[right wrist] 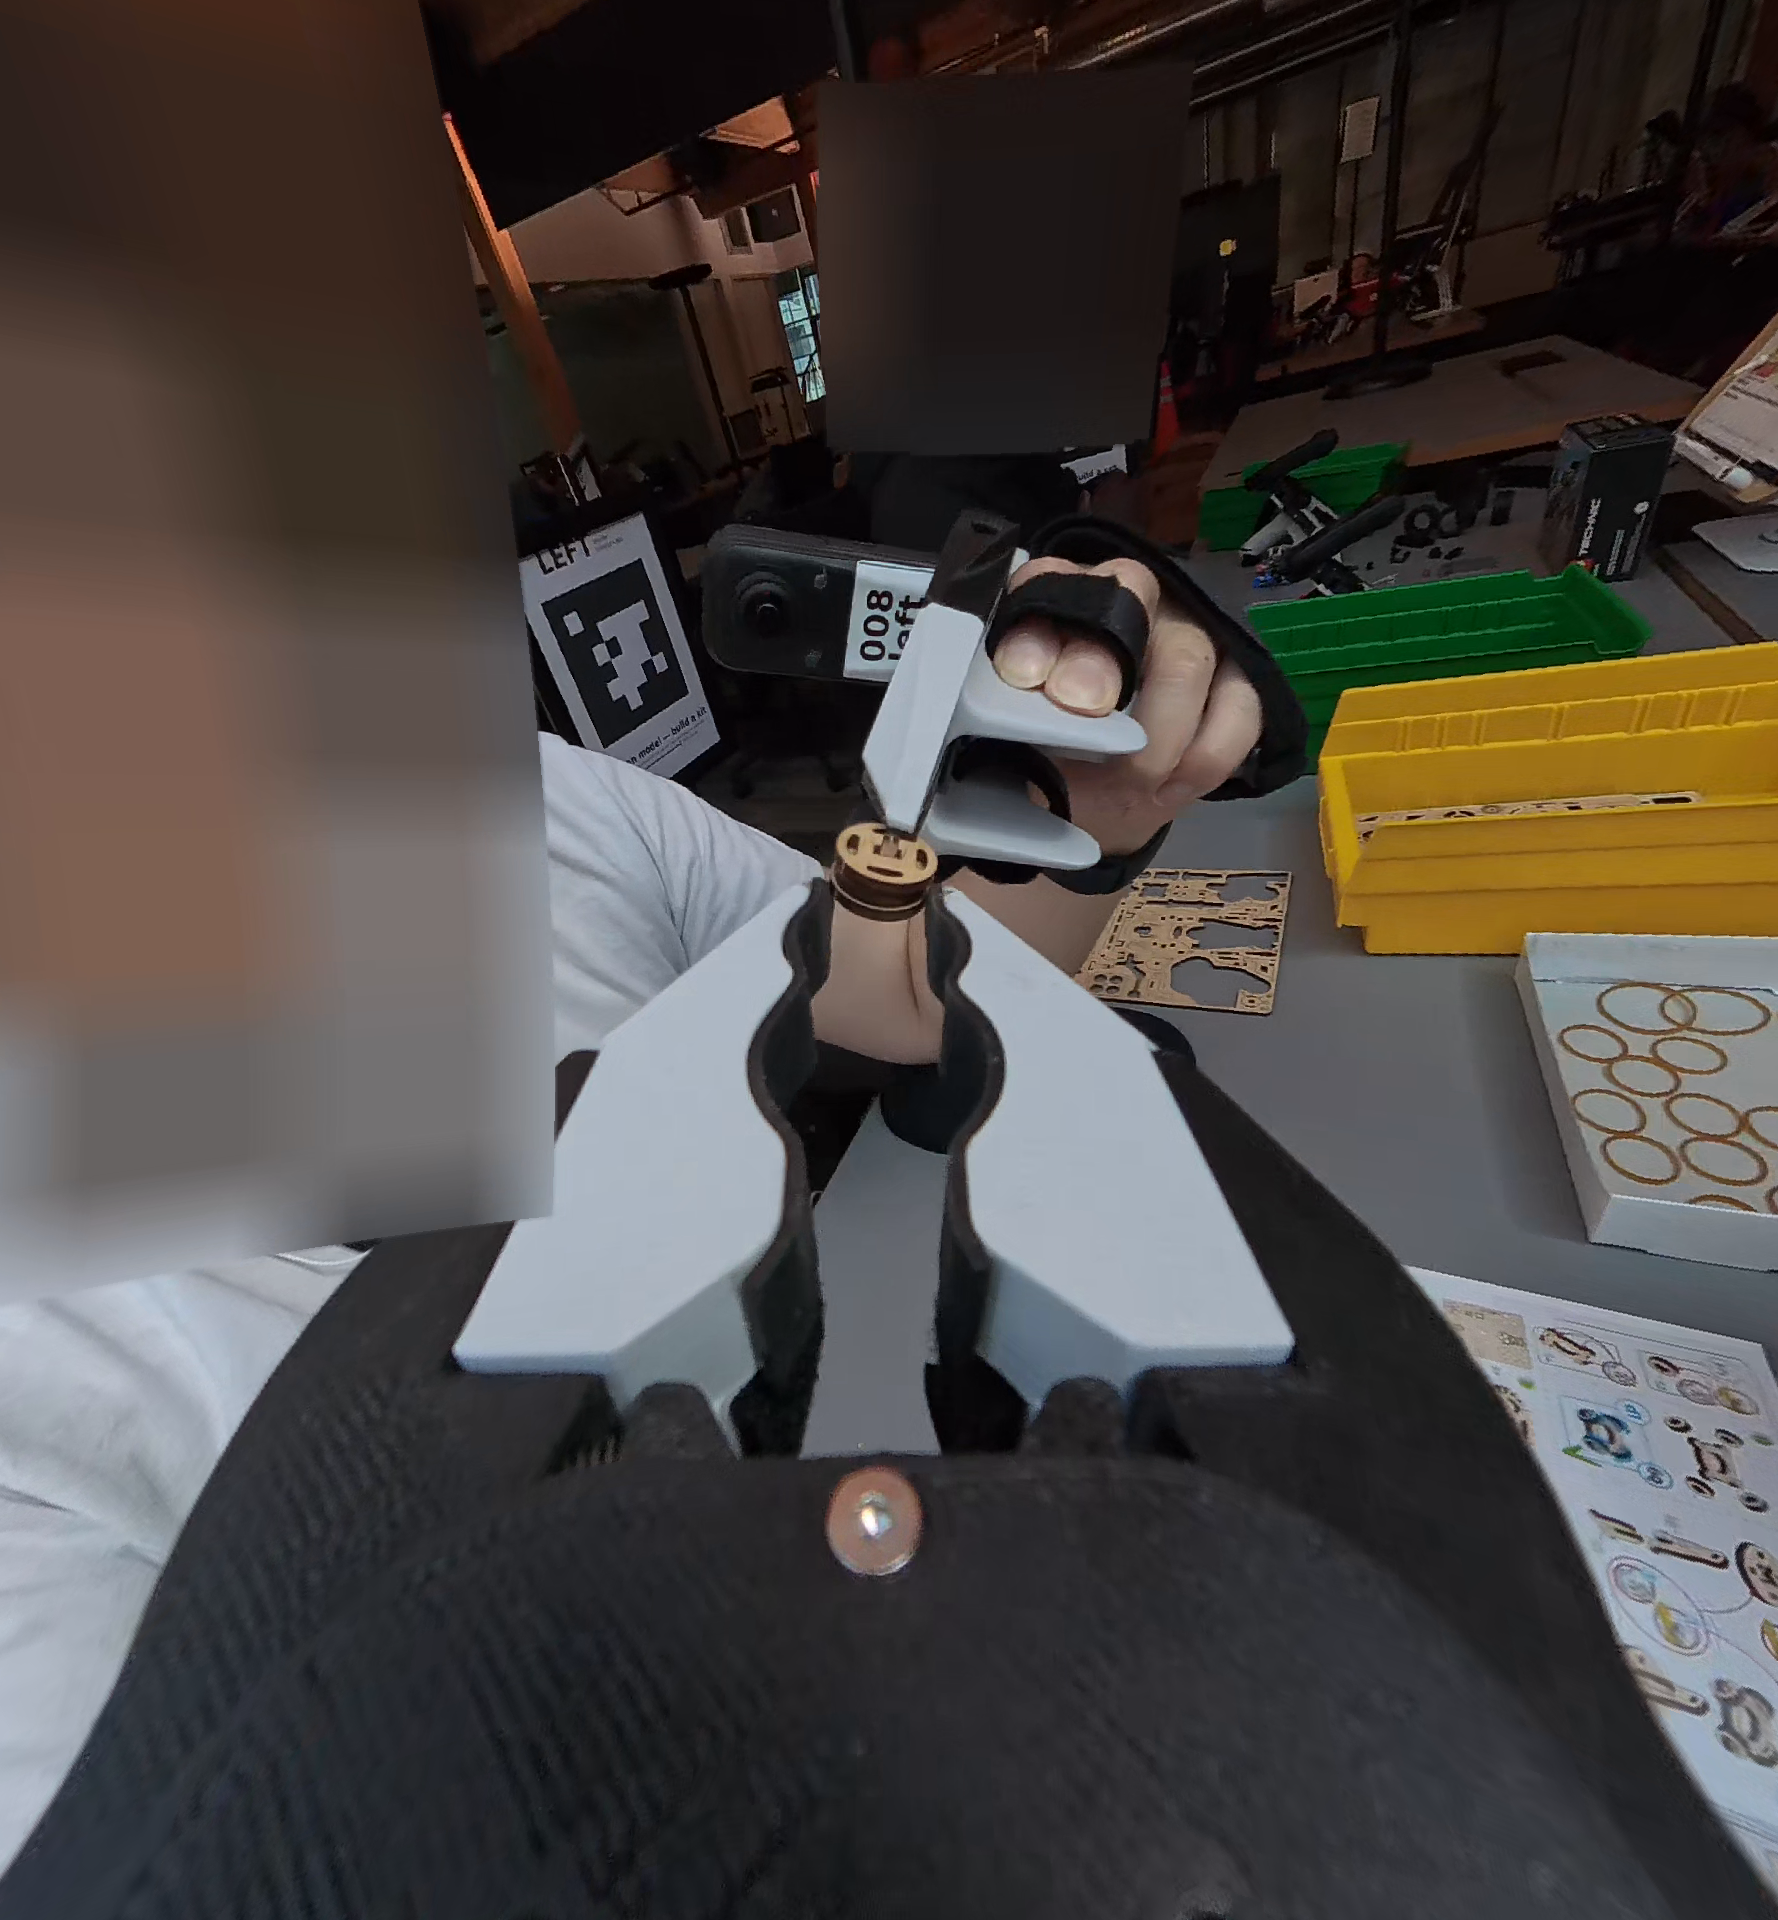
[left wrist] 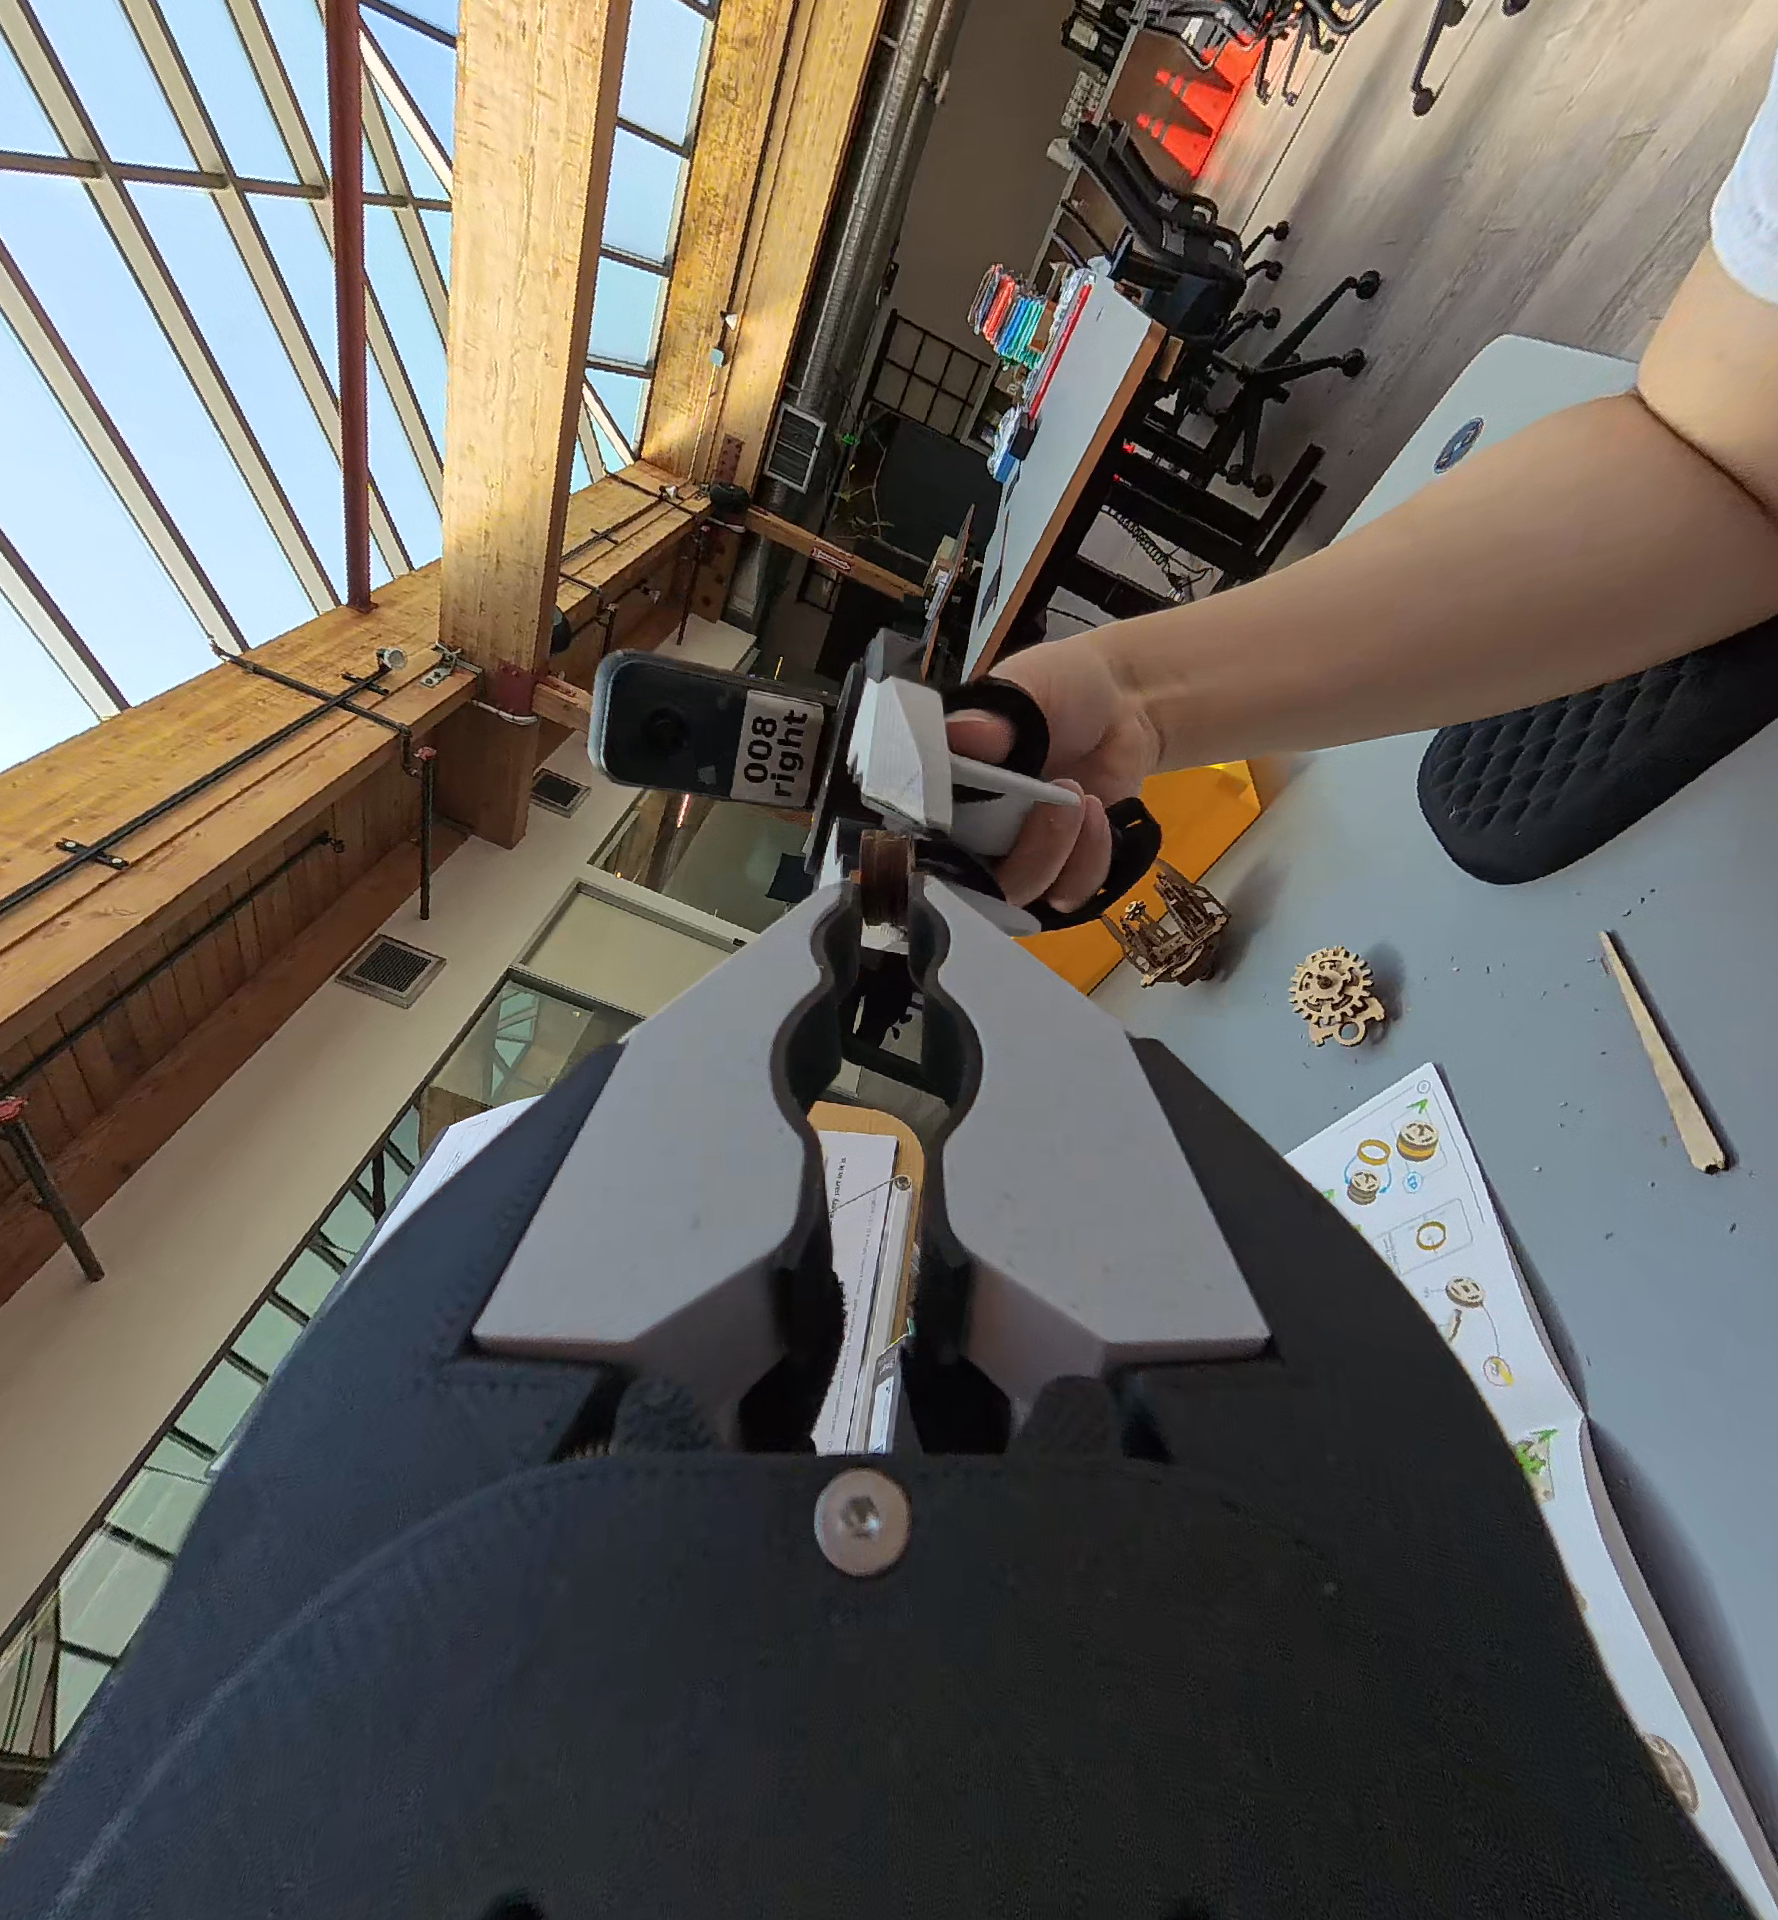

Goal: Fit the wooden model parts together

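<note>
My right gripper [right wrist: 880,899] is shut on a small round wooden wheel [right wrist: 883,881] made of stacked discs, held in the air with its slotted face up. My left gripper [right wrist: 897,821] comes down on that face from above. It is shut on a small wooden piece [right wrist: 901,847] that sits in the wheel's middle slot. In the left wrist view my left gripper [left wrist: 885,909] has its tips at the wheel [left wrist: 885,878], seen edge-on. The right gripper [left wrist: 880,836] and the hand holding it are just behind the wheel.
On the grey table: yellow bins [right wrist: 1591,790], a green bin [right wrist: 1436,623], a white tray [right wrist: 1550,1039] of wooden rings, a punched plywood sheet [right wrist: 1186,935], an instruction sheet [right wrist: 1643,1507]. A wooden gear assembly [left wrist: 1337,997], a small wooden model [left wrist: 1171,935] and a stick [left wrist: 1664,1049] lie nearby.
</note>
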{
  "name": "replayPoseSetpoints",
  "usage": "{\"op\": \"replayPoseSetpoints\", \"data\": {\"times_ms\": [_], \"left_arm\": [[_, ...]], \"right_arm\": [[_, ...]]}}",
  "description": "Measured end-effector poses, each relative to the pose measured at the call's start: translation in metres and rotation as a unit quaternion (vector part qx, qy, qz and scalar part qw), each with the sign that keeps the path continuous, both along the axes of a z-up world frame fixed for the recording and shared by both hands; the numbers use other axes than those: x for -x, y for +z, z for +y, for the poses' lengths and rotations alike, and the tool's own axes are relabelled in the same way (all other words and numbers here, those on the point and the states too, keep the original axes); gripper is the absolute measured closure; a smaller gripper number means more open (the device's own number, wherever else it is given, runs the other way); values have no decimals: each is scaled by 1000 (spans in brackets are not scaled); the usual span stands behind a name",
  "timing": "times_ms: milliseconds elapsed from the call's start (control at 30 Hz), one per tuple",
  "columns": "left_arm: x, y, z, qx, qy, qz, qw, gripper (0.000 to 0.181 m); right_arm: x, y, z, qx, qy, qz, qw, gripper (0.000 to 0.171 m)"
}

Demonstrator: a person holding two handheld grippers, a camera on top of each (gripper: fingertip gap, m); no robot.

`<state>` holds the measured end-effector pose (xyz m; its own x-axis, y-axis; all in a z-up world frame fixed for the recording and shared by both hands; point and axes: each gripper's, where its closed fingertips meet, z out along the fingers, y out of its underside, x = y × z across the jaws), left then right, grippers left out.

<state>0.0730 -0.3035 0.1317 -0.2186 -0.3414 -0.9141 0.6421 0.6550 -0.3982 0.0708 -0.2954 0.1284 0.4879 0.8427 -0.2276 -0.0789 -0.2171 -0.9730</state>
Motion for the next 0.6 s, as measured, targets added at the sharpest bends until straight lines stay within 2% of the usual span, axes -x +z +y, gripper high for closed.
{"op": "replayPoseSetpoints", "data": {"times_ms": [33,133,233,333,400,533,600], "left_arm": [[0,1,-1,5,-3,0,1000,175],[3,5,-4,22,-20,2,1000,174],[6,7,-5,36,-33,11,999,175],[7,6,-6,39,-40,20,998,175],[6,5,-6,38,-38,23,998,175],[7,4,-10,44,-50,35,997,175],[6,4,-9,47,-51,36,997,175]], "right_arm": [[0,-1,-1,-26,-4,-25,999,155],[-14,4,7,-162,-106,-145,970,137],[-18,11,2,-289,-185,-278,897,147],[-15,9,-2,-332,-223,-391,829,152],[-9,10,-6,-360,-232,-433,793,157],[0,8,-8,-354,-224,-441,794,154],[1,8,-8,-372,-224,-452,779,162]]}}
